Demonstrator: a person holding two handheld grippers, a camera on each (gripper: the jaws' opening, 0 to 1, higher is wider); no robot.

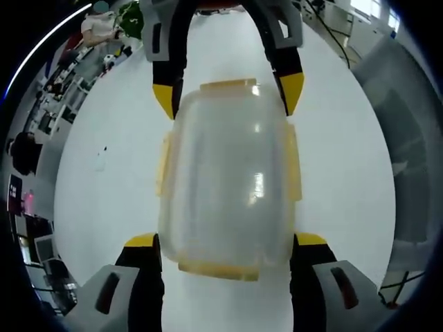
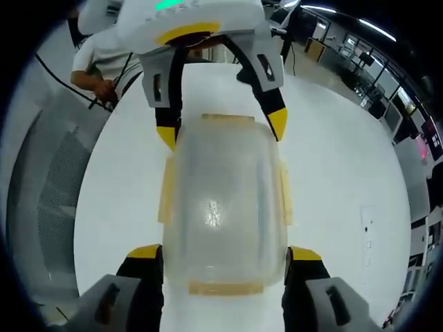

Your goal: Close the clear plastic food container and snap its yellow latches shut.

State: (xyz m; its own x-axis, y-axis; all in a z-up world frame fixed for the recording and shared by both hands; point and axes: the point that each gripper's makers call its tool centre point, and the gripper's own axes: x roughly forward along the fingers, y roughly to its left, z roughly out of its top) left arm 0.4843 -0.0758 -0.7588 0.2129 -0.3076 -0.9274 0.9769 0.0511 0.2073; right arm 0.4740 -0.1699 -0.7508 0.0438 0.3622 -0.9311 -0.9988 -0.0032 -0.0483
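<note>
The clear plastic food container (image 1: 225, 180) lies at the centre of the left gripper view, lid on, resting on a white table (image 1: 104, 207); yellow latches (image 1: 293, 162) run along its four sides, one at each long side and one at each short end. Whether the latches are snapped down cannot be told from these frames; the side ones lie flat against the walls. In the right gripper view the same container (image 2: 225, 207) sits centre frame on the same table (image 2: 332, 187), with latches (image 2: 167, 190) on its flanks and ends.

Left gripper (image 1: 225, 241): its yellow-tipped jaws rise from the bottom of its view and stand apart, one to each side of the container's near end, close against the walls (contact cannot be confirmed); not closed on anything. The right gripper (image 1: 228, 93) enters at the top of that view, jaws likewise spread astride the far end of the container.

Right gripper (image 2: 225, 254): jaws spread at the lower frame, flanking the container's near end; the left gripper (image 2: 221, 131) shows at the top, straddling the opposite end.

Surroundings: a person in a white shirt (image 2: 104, 59) at upper left of the right gripper view; desks and equipment (image 2: 360, 55) at upper right.
</note>
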